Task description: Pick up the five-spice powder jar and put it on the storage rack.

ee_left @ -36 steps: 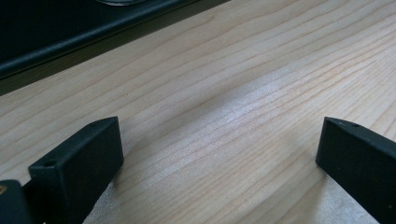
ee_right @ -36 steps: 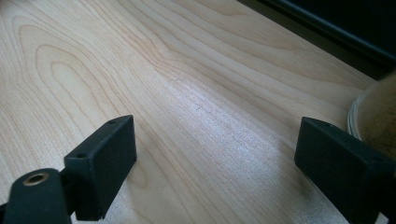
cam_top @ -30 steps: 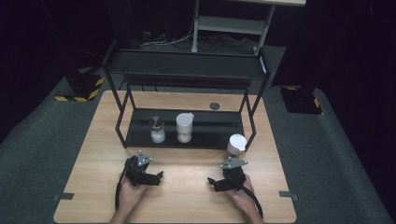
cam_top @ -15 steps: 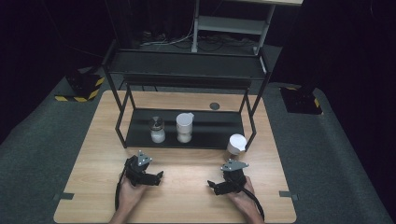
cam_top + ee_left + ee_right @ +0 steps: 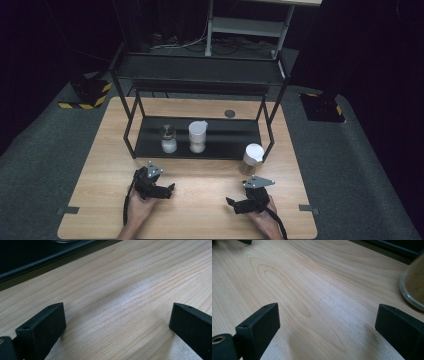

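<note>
Jar [image 5: 251, 159] (white-lidded) stands on table [image 5: 200, 210]; both grippers' fingers apart, empty.

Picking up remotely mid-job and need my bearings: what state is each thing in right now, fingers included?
Left gripper: fingers open, nothing between them, low over the table.
Right gripper: fingers open, nothing between them; they have just been opening and easing back.
White-lidded jar: upright on the table, lid on, beside the rack's right leg, untouched.
Shaker with dark cap: upright on the rack's bottom shelf.
White-capped container: upright on the same shelf, capped.
</note>
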